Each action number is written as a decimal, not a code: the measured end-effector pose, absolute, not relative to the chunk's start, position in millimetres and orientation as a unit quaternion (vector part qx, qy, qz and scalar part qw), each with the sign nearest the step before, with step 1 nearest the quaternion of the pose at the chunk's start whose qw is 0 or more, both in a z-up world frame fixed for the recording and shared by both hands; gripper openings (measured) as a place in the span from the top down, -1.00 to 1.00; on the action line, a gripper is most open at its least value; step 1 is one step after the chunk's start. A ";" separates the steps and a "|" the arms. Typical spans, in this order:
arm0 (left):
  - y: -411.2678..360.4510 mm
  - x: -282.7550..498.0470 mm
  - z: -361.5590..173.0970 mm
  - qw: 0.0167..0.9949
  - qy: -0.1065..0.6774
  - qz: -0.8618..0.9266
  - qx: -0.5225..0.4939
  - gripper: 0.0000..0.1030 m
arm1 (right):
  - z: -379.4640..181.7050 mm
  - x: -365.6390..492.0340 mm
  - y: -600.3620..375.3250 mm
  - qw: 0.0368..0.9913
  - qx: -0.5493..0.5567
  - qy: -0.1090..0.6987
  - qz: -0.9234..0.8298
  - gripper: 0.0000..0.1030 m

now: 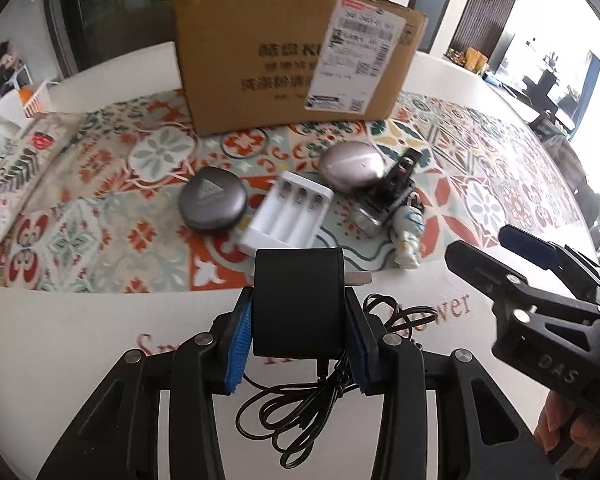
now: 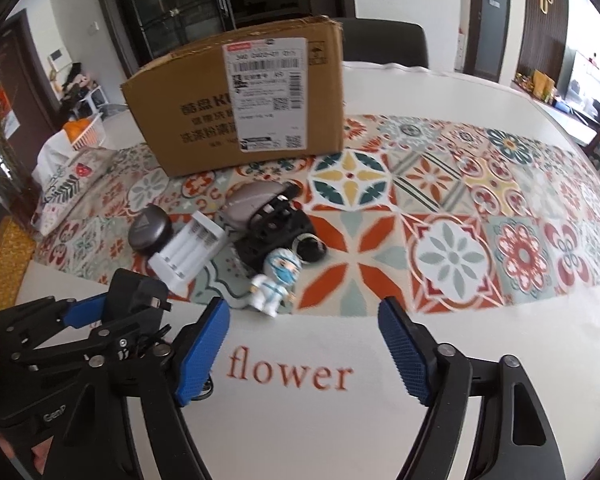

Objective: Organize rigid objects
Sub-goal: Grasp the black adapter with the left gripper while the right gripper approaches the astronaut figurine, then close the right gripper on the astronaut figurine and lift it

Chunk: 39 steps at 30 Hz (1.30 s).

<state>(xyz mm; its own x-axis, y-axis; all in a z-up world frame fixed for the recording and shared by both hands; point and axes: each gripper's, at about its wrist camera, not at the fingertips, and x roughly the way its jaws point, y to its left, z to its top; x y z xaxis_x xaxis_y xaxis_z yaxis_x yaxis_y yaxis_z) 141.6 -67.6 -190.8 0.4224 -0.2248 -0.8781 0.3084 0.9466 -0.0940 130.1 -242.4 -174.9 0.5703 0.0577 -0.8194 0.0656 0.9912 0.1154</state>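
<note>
Black power adapter (image 1: 298,304) sits pinched between the left gripper (image 1: 300,344) jaws above the white bench (image 1: 100,320), its cord (image 1: 300,408) dangling; right gripper (image 2: 304,344) jaws spread, holding nothing; only the right wrist view shows the figurine's (image 2: 274,284) masked face; cardboard box (image 1: 292,56) stands behind the battery charger (image 1: 286,216).

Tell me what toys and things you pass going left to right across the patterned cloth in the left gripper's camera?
Round dark grey case → white battery charger → silver oval case → little white figurine.
</note>
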 end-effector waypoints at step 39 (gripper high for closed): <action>-54.8 145.3 -181.5 0.861 0.490 -0.131 0.017 0.21 | -192.3 161.4 -233.7 0.883 0.077 0.463 0.016 0.46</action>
<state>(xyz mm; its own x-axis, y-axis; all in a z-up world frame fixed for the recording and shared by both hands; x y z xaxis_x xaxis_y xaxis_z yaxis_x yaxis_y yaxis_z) 145.3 -54.8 -181.5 0.4849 -0.2088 -0.8493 0.2429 0.9650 -0.0985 161.4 -233.7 -192.3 0.5702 0.0997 -0.8154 0.0422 0.9878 0.1502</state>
